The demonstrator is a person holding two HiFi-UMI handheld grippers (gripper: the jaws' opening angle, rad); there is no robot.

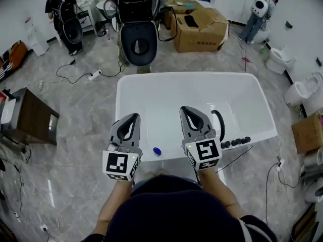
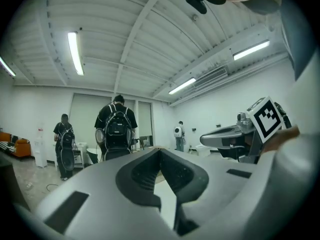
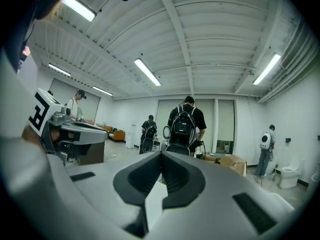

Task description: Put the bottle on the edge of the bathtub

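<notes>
Low in the head view sit the grey plastic, teardrop-shaped left gripper (image 1: 135, 116) and its matching right gripper (image 1: 182, 109). Each narrows to a rounded tip around a black-lined loop. At the rear of each is a white cube with black square markers (image 1: 121, 165). In both gripper views the shells are smooth pale grey with dark rectangular slots (image 2: 67, 211). A dark navy top (image 1: 176, 216) fills the bottom of the head view.

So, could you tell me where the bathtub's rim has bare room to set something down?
The far rim and left rim are bare. The near rim is crowded: a small blue object mid-rim, black faucet and knobs toward its right corner.
</notes>
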